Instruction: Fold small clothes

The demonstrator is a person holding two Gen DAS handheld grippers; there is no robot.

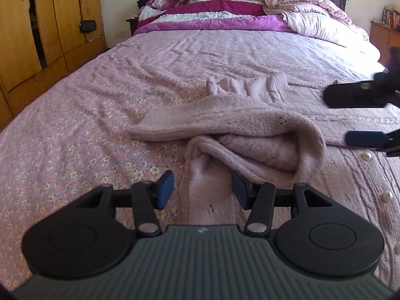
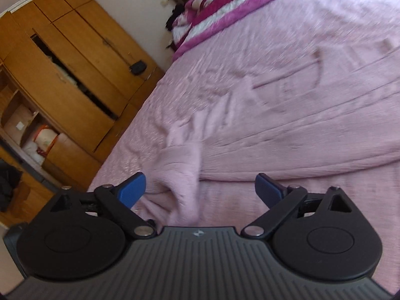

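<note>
A pink knitted sweater (image 1: 250,135) with pearl buttons lies on the bed, its sleeve folded over into a rumpled loop. My left gripper (image 1: 202,191) is open, its blue pads on either side of a strip of the sweater's sleeve, just above it. My right gripper (image 1: 355,115) shows at the right edge of the left wrist view, open, over the sweater's body. In the blurred right wrist view the right gripper (image 2: 200,190) is open above the pink sweater (image 2: 185,175), holding nothing.
The bed (image 1: 100,100) has a pink floral sheet. Piled purple and pink quilts (image 1: 225,10) lie at the headboard. A wooden wardrobe (image 1: 37,25) stands left of the bed, with a small black bag hanging on it. A shelf (image 1: 385,30) stands at the right.
</note>
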